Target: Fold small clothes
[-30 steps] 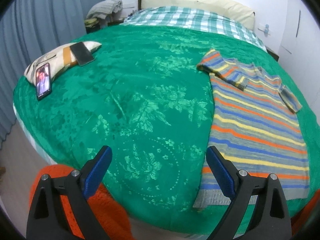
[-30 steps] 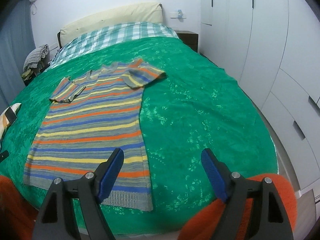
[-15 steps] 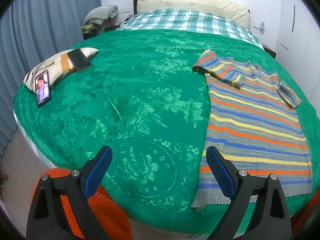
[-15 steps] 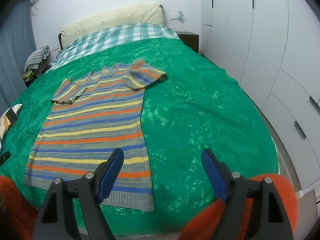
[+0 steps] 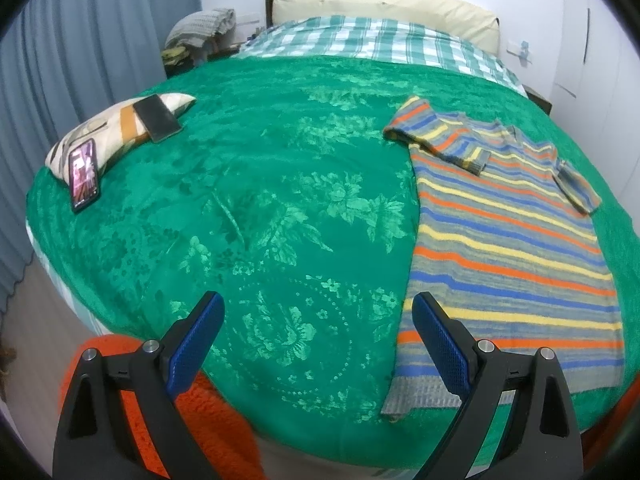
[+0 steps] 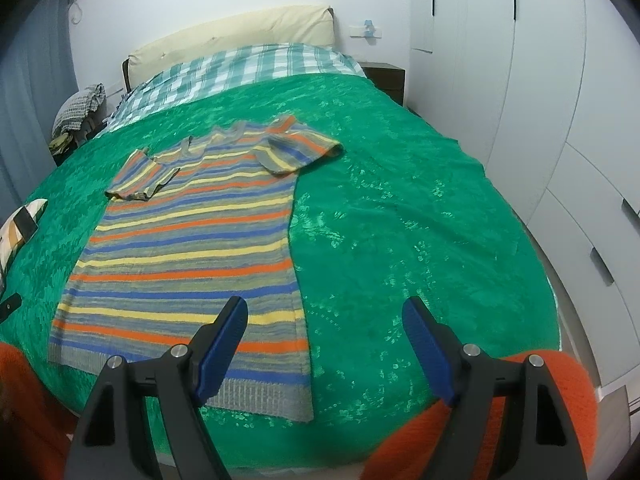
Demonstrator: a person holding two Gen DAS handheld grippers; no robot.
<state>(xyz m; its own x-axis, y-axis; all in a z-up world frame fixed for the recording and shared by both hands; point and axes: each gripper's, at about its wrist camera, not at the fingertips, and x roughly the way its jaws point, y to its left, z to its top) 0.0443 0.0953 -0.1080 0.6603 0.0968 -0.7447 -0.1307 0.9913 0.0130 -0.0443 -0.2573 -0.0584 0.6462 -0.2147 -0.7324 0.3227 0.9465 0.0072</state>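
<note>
Across the right half of the left wrist view, the striped knit top (image 5: 508, 248) is lying flat on the green bedspread (image 5: 260, 208), looking soft, light and floppy, best pinched at hem corners, while both left tongs (image 5: 318, 338) and right tongs (image 6: 324, 338) are hanging wide and empty.

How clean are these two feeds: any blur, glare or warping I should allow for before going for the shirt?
Left wrist view: sharp, evenly lit, the striped shirt crisp; fisheye bows the bed and blackens the corners; a lit phone glows. Right wrist view: equally sharp, soft sheen on the bedspread, wardrobe doors curve.
</note>
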